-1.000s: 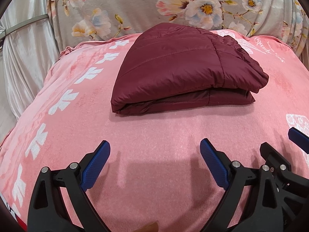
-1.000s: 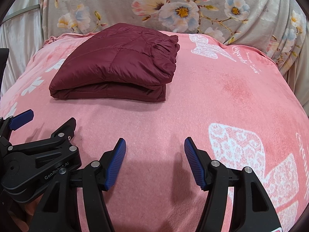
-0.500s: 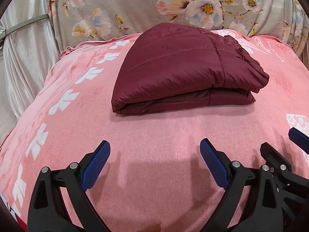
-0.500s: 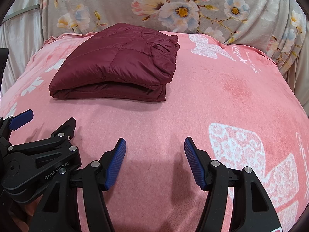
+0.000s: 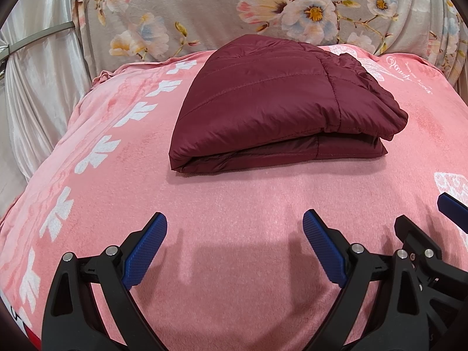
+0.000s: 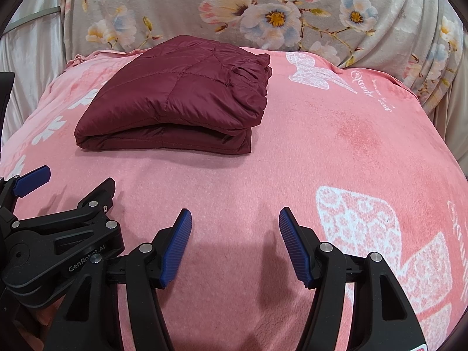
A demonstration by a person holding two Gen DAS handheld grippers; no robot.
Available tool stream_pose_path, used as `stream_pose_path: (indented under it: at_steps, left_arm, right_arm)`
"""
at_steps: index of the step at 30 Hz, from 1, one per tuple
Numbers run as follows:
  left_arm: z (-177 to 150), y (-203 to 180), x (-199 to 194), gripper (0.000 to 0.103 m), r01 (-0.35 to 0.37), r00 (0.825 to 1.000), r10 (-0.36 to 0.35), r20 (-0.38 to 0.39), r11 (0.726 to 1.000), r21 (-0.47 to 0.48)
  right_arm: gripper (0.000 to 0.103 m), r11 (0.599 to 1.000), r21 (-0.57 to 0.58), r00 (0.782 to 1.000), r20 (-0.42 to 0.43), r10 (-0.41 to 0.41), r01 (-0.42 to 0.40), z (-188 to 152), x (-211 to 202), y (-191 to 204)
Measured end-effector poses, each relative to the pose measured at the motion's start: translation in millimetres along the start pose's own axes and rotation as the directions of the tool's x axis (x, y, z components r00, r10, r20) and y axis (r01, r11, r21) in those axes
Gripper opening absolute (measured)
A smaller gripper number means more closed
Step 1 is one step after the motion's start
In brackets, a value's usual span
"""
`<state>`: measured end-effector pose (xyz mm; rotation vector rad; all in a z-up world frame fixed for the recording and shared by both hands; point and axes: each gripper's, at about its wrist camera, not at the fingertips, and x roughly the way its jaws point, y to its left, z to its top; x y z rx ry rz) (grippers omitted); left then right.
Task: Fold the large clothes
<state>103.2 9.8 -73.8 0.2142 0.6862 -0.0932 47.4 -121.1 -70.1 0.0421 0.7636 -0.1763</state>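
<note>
A dark red quilted jacket lies folded into a thick rectangle on the pink blanket, toward the back; it also shows in the right wrist view. My left gripper is open and empty, low over the blanket, well in front of the jacket. My right gripper is open and empty, in front of and to the right of the jacket. The two grippers sit side by side; each shows at the edge of the other's view.
The pink blanket with white prints covers the whole surface. A grey flowered cloth rises behind it. Silvery curtain folds hang at the left edge.
</note>
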Motion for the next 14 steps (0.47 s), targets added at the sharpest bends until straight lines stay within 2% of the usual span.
stream_pose_path:
  at_steps: [10,14]
  left_arm:
    - [0.6,2.9,1.1,0.091,-0.005,1.000,0.005,0.004,1.000,0.000]
    - [1.3,6.9,1.7,0.088,-0.003,1.000,0.003,0.004,1.000,0.002]
  right_arm:
    - [0.062,1.000,0.002,1.000,0.002,-0.009,0.009,0.2,-2.6,4.7]
    - [0.062,1.000,0.003,1.000,0.003,-0.014,0.014,0.1,-4.6,7.6]
